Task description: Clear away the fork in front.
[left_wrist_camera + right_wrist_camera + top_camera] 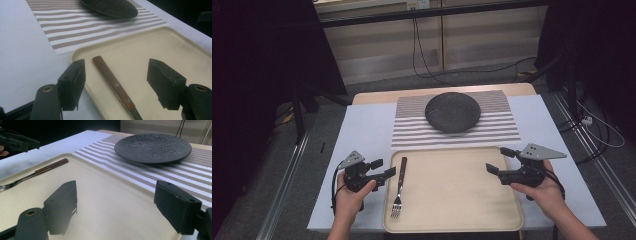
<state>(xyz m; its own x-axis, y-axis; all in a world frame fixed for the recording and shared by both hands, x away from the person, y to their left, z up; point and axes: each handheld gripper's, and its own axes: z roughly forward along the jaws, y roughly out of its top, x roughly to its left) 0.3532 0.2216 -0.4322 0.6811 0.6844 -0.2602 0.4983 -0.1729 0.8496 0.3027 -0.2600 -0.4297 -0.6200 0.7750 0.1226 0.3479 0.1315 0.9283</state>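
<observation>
The left claw, jaws apart and empty, sits just left of the fork, whose handle points away along the tray.

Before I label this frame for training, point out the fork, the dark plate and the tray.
fork (400, 181), high view, on its wooden handle.
dark plate (453, 112), high view, on its centre.
tray (462, 187), high view, on its bare floor.

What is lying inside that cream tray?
One fork with a brown handle lies along the left side of the tray; the rest is bare. What lies beneath the tray is covered.
</observation>
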